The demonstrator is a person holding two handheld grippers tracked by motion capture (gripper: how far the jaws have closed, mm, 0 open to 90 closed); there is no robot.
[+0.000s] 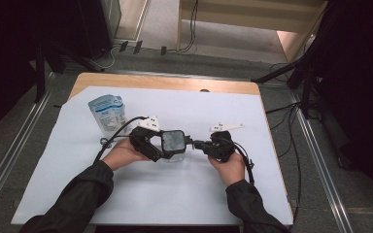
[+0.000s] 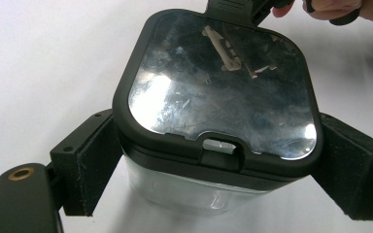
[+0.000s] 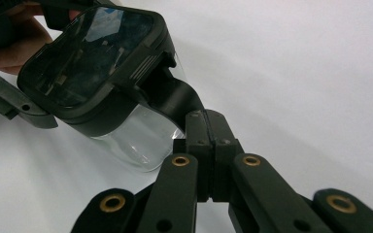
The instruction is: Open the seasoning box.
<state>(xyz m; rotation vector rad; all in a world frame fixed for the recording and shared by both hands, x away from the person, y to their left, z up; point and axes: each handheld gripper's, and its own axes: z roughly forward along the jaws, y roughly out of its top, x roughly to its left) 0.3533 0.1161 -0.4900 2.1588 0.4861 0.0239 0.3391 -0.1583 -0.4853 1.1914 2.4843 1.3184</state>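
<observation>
A person sits at a worktop (image 1: 126, 85) covered by a white sheet, both forearms in dark sleeves, each hand holding a black two-jaw claw. At the middle of the sheet stands a clear container (image 1: 174, 145) with a black-framed, mirror-like lid (image 2: 221, 85).

The left claw (image 1: 164, 145) has its jaws spread to either side of the container, one black pad against each side wall just below the lid, so it is holding the container (seen close up in the left gripper view, with the lid's front latch facing the camera).

The right claw (image 3: 206, 133) comes in from the opposite side. Its jaws are fully closed together, pinched on a black tab (image 3: 172, 97) that juts out from the lid's edge.

Farther back on the sheet, towards the left, a pale blue and white pouch (image 1: 109, 112) lies well apart from both hands. Cables trail from each claw across the sheet.
</observation>
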